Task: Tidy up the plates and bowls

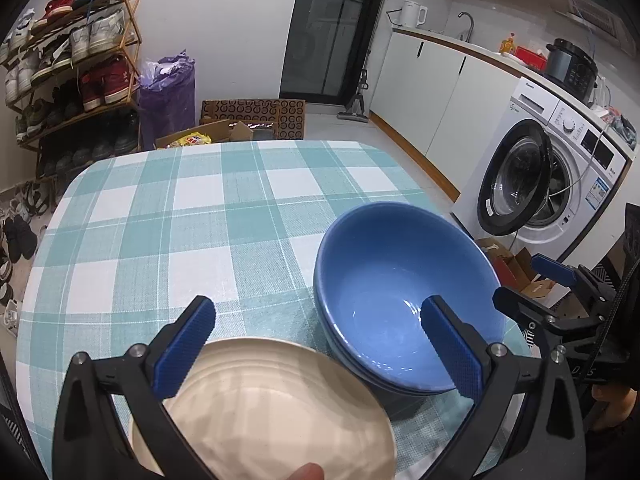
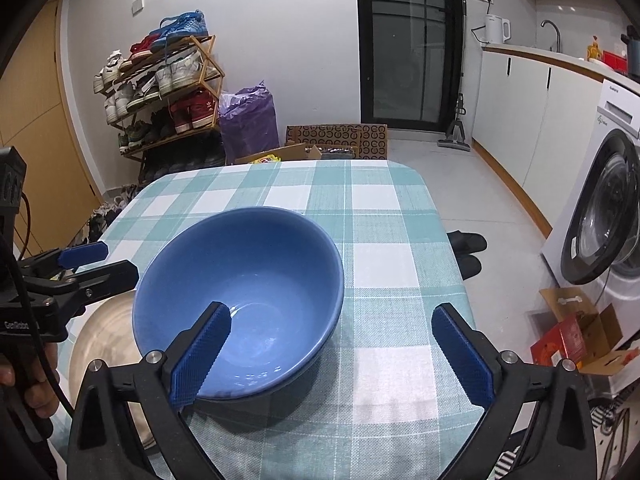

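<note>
At the near edge of the worktop point(image 1: 168, 216), left wrist view: left gripper point(image 1: 316, 344) hangs with fingers point(image 1: 186, 348) spread wide, holding nothing. Cream plate point(image 1: 272, 408) lies directly below, between the fingers but, as far as I can tell, not touched by them. Blue bowls point(image 1: 400, 296), apparently two nested (a double rim shows on the near side), sit just beside the plate to its right; whether rims touch I cannot tell. Right gripper point(image 1: 532, 280) shows at the far right, beyond the bowls.

Judgement: bowls look already stacked; the plate is the likely next item. To grip it well, come down over one rim edge, one finger above and one under, and close on the rim rather than the glazed face. A glazed rim may slip, so lift level and keep clear of the bowls.

Right wrist view: right gripper point(image 2: 332, 348) fingers point(image 2: 202, 354) also wide apart, empty. Left finger hangs over the near rim of the blue bowls point(image 2: 248, 280); right finger is over bare cloth. Plate point(image 2: 104, 344) sits left of the bowls, partly hidden behind them and under the left gripper point(image 2: 92, 262).

Surface: teal-and-white checked cloth, woven, flat, nothing else on it. Room: shoe rack point(image 2: 168, 92) and purple bag point(image 2: 250, 118) at the far wall, dark glass door point(image 2: 408, 40), white cabinets with kettle point(image 2: 496, 28), washing machine point(image 2: 600, 208) with door ajar, cardboard boxes on the floor.
</note>
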Demonstrator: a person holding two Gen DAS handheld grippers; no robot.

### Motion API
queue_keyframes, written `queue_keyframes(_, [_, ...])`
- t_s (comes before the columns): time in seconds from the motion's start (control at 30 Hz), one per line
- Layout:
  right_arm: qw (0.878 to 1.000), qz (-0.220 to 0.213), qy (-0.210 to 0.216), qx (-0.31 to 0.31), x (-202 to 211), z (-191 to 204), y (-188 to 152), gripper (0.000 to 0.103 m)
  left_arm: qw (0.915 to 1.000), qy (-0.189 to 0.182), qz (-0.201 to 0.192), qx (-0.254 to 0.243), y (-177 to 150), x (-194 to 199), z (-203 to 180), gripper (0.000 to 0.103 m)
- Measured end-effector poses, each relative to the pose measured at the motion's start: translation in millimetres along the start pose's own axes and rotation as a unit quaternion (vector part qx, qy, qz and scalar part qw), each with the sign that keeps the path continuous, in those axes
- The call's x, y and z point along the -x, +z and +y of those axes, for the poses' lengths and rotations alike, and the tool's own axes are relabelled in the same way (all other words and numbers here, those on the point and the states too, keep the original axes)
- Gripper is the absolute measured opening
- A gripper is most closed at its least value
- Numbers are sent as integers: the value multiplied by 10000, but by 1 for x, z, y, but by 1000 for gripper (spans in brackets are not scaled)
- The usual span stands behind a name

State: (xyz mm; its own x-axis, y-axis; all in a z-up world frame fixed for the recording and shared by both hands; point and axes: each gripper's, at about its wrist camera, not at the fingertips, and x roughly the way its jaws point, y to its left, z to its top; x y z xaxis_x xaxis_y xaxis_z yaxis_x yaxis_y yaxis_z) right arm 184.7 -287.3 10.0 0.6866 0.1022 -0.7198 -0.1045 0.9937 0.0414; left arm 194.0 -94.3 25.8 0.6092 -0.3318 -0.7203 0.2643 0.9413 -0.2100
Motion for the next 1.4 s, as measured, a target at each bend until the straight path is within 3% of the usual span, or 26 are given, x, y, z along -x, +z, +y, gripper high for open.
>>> queue_keyframes(0.47, [9994, 180, 66, -281, -14, -9, -9, 102, 9999, 111, 76, 49, 1, -12, 3, 103])
queue_keyframes(0.9, [9978, 214, 389, -497, -24, -19, -13, 102, 9997, 166, 171, 13, 0, -25, -1, 103])
queue_keyframes(1.4, [9954, 325, 616, -665, -38, -24, -15, 102, 9995, -26, 300, -124, 1, -38, -8, 100])
